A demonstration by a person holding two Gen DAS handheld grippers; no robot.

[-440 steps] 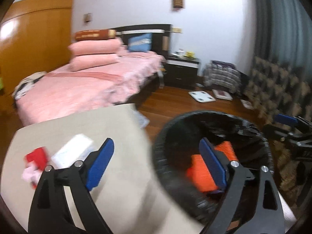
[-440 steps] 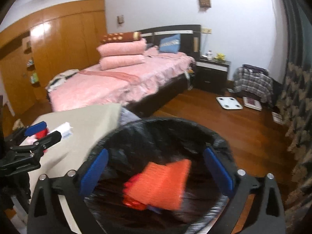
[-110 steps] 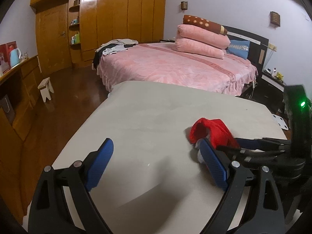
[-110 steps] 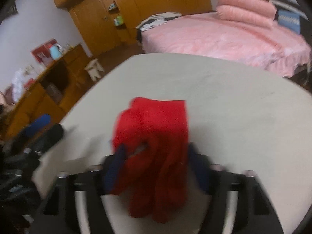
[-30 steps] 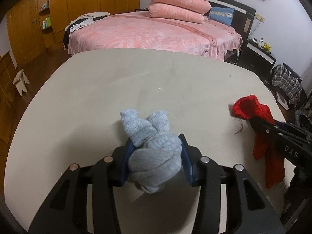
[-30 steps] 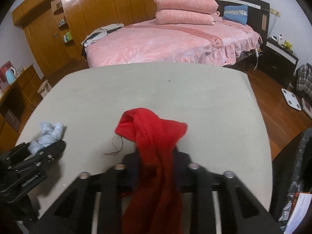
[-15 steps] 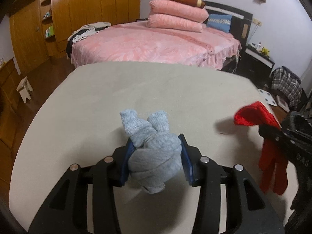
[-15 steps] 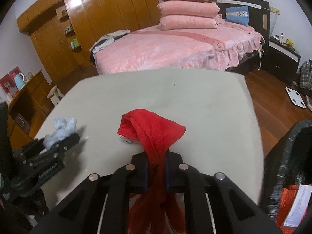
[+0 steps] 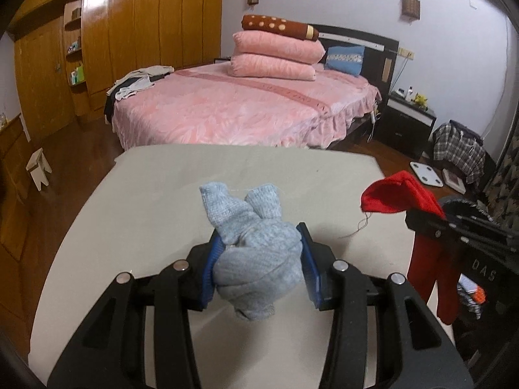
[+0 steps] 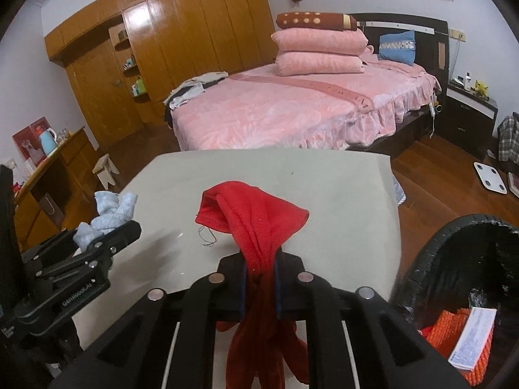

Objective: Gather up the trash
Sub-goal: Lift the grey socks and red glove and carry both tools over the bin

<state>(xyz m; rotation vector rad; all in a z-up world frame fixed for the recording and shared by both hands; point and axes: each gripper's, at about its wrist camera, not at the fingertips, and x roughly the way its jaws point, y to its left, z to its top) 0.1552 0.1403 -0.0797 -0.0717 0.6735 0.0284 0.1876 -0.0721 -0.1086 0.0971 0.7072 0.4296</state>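
Two grippers: each one holds one soft cloth above the wide beige flat table [image 9: 162, 201]
Room: large pink-covered bed [image 10: 275, 110] behind the table, wooden wardrobe wall [image 10: 181, 32] further back
Bin: round black trash bin with a black plastic liner [image 10: 421, 259], just beside the table at its right edge; an orange knitted piece [image 10: 444, 324] and a white printed paper [image 10: 473, 337] lie inside
Left gripper [image 9: 258, 267]: closed on the pale blue knitted cloth bundle [image 9: 253, 243]; both blue pads press its sides, and the bundle is lifted clear of the table
Right gripper [image 10: 259, 288]: jaws almost fully together, pinching the red fleece cloth [image 10: 256, 227] at its middle; one folded end stands above the jaws, the rest hangs below them
Where the trash is: both cloths are in the air over the table, not yet over the bin; the red one is nearer to it
How they handle: both look light, soft and limp, not fragile and not slippery; I judge they will swing and fold when carried
Where to hold: the thick middle of the bundle is a good place, as now; the red cloth is thin, so a tight pinch on gathered folds is safer than on one edge
Small risk: a loose thread [image 10: 206, 236] hangs from the red cloth and could catch on the bin rim
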